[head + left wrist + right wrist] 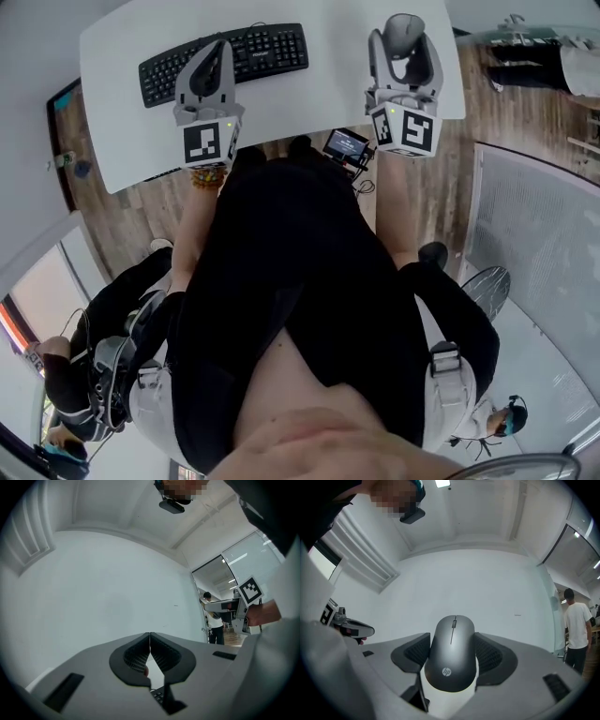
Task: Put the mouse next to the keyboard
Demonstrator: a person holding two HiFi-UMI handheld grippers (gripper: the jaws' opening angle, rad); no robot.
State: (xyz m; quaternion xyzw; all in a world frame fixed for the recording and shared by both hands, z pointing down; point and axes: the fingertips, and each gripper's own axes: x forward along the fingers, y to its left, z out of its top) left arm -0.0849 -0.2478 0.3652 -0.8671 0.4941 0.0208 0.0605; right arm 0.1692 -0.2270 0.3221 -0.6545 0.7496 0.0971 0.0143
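A black keyboard (267, 52) lies on the white table (319, 94), toward its left. My left gripper (218, 47) hovers over the keyboard's middle; in the left gripper view its jaws (149, 641) are shut with nothing between them, and a few keys (158, 694) show below them. My right gripper (405, 28) is over the table's right part, well right of the keyboard. It is shut on a dark grey mouse (452, 660), which sits lengthwise between the ribbed pads (490, 656). From the head view the mouse (405, 36) shows at the gripper's tip.
A small device with a lit screen (347, 143) hangs at the table's near edge between my arms. A person (103, 347) sits on the floor at lower left. A fan (487, 286) stands on the floor at the right, beside a white panel (544, 244).
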